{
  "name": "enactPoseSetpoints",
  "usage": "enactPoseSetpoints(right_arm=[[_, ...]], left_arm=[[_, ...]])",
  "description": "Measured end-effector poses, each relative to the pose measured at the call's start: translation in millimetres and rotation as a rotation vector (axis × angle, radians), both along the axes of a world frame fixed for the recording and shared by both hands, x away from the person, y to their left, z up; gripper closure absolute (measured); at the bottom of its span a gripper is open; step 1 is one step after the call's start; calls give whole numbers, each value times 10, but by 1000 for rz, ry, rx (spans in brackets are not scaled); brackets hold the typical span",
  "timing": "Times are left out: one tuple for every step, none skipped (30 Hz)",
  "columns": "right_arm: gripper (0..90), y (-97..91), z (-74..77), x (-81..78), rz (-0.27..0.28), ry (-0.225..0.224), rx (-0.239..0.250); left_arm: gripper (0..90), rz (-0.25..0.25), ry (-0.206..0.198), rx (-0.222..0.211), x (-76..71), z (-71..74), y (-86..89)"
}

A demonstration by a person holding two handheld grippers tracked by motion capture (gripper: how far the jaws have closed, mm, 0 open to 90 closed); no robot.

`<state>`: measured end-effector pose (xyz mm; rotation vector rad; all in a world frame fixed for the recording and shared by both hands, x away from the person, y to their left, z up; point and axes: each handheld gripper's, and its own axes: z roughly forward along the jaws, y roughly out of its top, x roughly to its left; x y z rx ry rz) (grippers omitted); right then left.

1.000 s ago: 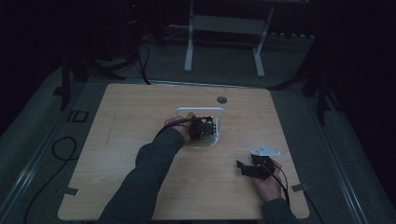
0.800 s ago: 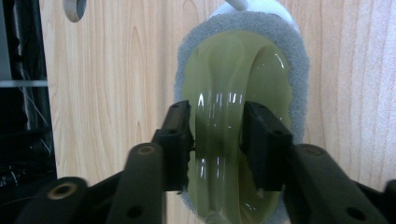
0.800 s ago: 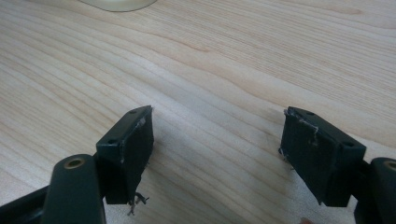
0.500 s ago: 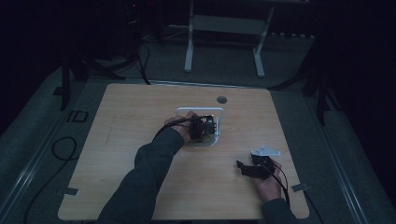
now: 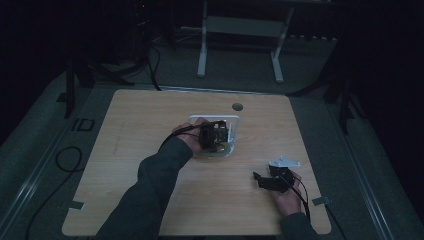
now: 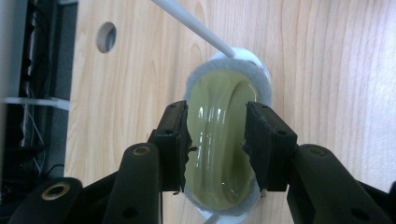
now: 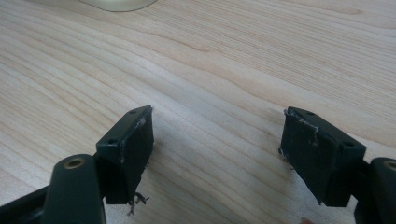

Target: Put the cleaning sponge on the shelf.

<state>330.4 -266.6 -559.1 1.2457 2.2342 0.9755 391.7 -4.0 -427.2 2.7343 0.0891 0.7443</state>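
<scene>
Fingers (image 6: 264, 140) of left gripper (image 6: 215, 142) straddle a yellowish dish (image 6: 219, 144) (contact unclear); right gripper (image 7: 217, 154) gapes.

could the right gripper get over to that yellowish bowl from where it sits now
Probably yes, but not freely. Bare table lies between the open right gripper and the yellowish bowl, yet the left gripper already straddles the bowl, so only its outer edges look approachable.
</scene>
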Motion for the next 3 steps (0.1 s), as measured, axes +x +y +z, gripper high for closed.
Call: enactPoseSetpoints(right_arm=[[250,0,0,0,0,0,0],[250,0,0,0,0,1,0],[250,0,0,0,0,0,0]], left_arm=[[597,4,4,-14,-12,24,13],[597,10,11,-24,-32,52,26],[598,17,10,-35,-63,74,40]])
